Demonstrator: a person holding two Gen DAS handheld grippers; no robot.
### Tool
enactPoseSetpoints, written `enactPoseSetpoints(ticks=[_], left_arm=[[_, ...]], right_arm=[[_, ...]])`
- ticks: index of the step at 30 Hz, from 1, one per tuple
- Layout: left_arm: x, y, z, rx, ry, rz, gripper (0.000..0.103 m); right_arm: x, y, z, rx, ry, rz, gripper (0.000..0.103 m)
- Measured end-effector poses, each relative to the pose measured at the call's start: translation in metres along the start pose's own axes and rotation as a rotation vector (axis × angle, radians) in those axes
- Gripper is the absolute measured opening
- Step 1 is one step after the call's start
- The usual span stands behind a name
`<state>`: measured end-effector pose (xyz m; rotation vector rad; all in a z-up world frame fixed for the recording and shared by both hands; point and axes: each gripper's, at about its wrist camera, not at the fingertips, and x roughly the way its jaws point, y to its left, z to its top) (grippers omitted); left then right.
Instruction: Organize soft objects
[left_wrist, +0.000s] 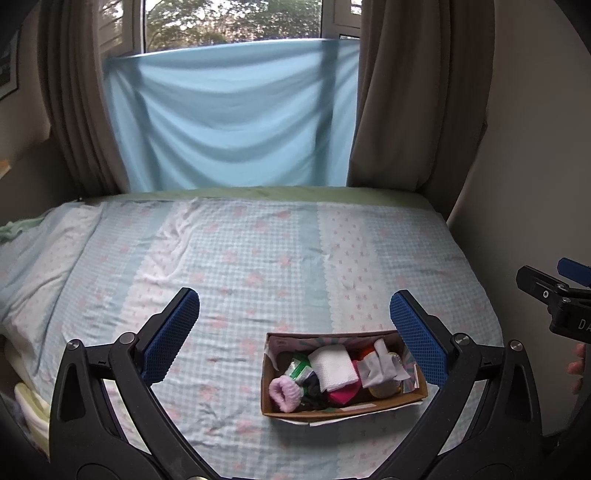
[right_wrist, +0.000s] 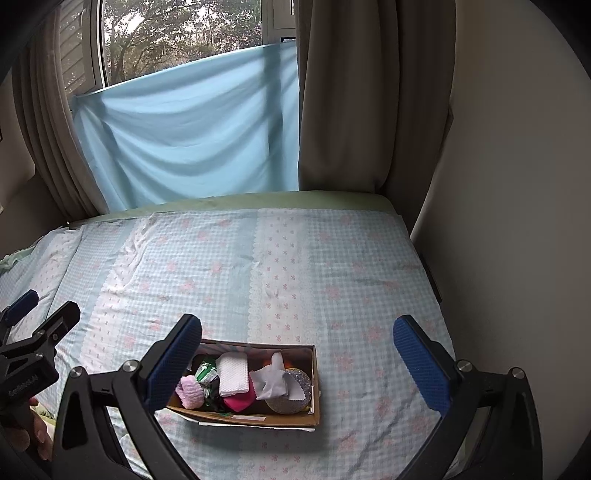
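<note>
A cardboard box (left_wrist: 343, 409) (right_wrist: 258, 419) sits on the bed, full of soft things: a folded white cloth (left_wrist: 334, 367) (right_wrist: 232, 373), a pink fuzzy scrunchie (left_wrist: 284, 392) (right_wrist: 191, 392), a magenta cloth (left_wrist: 345, 394) (right_wrist: 240, 402), a crumpled white tissue (left_wrist: 382, 367) (right_wrist: 271, 380), a green-white wrapper (left_wrist: 299, 369) (right_wrist: 206, 371) and a silvery round scrubber (right_wrist: 295, 395). My left gripper (left_wrist: 295, 317) is open and empty, held above the box. My right gripper (right_wrist: 297, 343) is open and empty, above the box's right side.
The bed (left_wrist: 240, 258) (right_wrist: 295, 266) has a blue checked floral sheet. A wall (right_wrist: 517, 221) runs close along its right edge. A blue cloth (left_wrist: 232, 114) hangs over the window between brown curtains (left_wrist: 399, 92). The other gripper shows at each view's edge (left_wrist: 554, 295) (right_wrist: 29, 332).
</note>
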<state>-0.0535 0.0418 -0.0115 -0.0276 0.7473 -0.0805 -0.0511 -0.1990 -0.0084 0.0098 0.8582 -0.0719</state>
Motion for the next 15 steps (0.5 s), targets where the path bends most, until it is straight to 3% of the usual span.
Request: enactPoseSetpoints(ticks=[8,15], left_arm=[[0.001,0.006,0.003,-0.030,-0.018,0.062,0.103],[0.010,0.012,0.002,-0.052,-0.012,0.047,0.103]], right_arm=[[0.002,0.001,0.003,-0.001,0.003,0.005,0.103],[0.009,0.000,0.004,0.003,0.013,0.010,0.103]])
